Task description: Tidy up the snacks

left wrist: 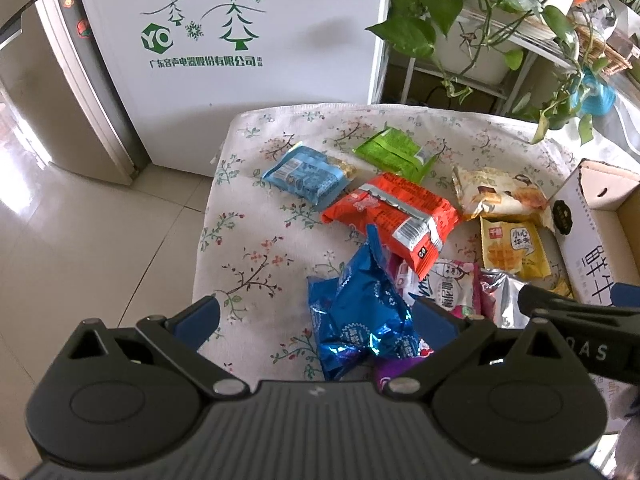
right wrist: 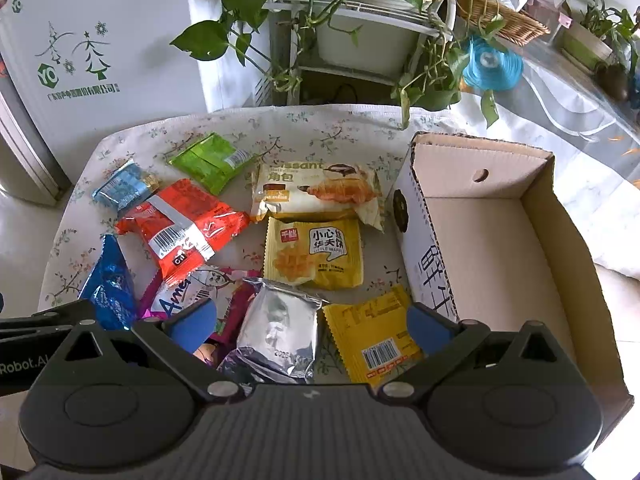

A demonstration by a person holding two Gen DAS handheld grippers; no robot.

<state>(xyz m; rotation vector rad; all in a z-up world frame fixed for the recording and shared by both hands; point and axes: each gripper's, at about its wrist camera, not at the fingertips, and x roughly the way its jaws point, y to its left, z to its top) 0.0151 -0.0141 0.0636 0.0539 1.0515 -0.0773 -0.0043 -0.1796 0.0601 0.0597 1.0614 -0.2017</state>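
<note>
Several snack packets lie on a floral cloth (left wrist: pixel 256 208). My left gripper (left wrist: pixel 316 316) is open above a shiny blue packet (left wrist: pixel 360 312). Beyond it lie a red packet (left wrist: pixel 392 216), a light blue packet (left wrist: pixel 308 174) and a green packet (left wrist: pixel 394 152). My right gripper (right wrist: pixel 310 320) is open above a silver packet (right wrist: pixel 278 336) and a yellow packet (right wrist: pixel 372 336). A yellow waffle packet (right wrist: pixel 314 252) and a croissant packet (right wrist: pixel 320 190) lie ahead of it. An open cardboard box (right wrist: pixel 492 248) stands at the right with nothing visible inside.
A white fridge (left wrist: pixel 240 40) stands behind the table at the left. Potted plants on a white rack (right wrist: pixel 360 40) hang over the table's far edge. Tiled floor (left wrist: pixel 80 220) lies to the left. The right gripper's arm shows at the left wrist view's right edge (left wrist: pixel 580 320).
</note>
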